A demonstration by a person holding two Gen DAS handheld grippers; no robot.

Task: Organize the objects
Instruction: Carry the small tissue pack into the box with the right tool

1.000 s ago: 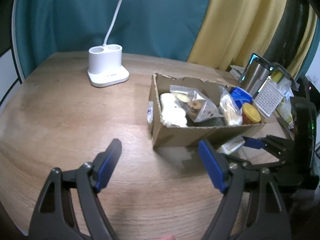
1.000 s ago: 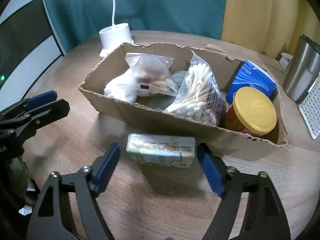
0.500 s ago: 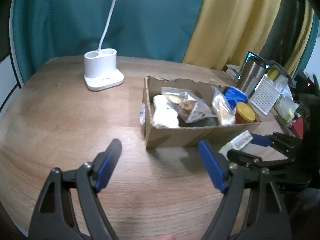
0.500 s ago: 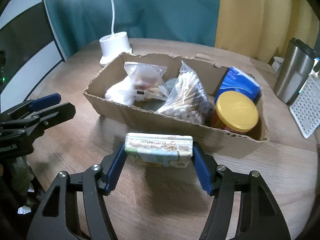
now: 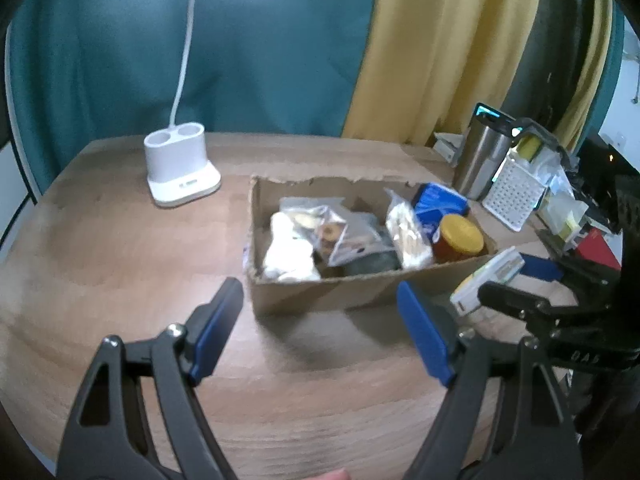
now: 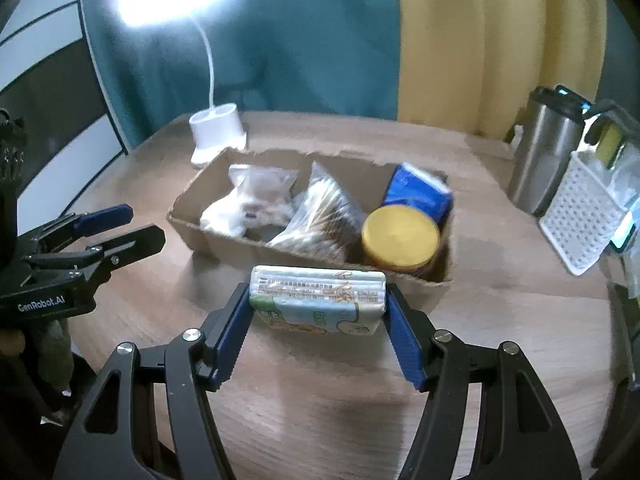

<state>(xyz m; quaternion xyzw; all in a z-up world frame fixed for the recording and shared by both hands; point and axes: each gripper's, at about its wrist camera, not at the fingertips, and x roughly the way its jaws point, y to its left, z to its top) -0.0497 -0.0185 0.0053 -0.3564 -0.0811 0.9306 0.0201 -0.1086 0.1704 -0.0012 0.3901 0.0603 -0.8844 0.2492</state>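
Observation:
My right gripper [image 6: 318,332] is shut on a tissue pack [image 6: 318,300] with green and blue print, held above the table just in front of the cardboard box [image 6: 224,240]. The pack also shows in the left wrist view [image 5: 486,278], lifted at the box's right front corner. The box [image 5: 340,290] holds plastic bags, a bag of cotton swabs [image 6: 320,216], a blue packet [image 6: 416,192] and a yellow-lidded jar [image 6: 400,238]. My left gripper [image 5: 322,328] is open and empty, in front of the box's left front corner.
A white lamp base [image 5: 180,168] stands at the back left of the wooden table [image 5: 100,248]. A steel tumbler [image 6: 548,152] and a white perforated basket [image 6: 580,220] stand at the right, with clutter behind them.
My right gripper closed on the tissue pack and lifted it off the table. Both grippers have pulled up and back from the box.

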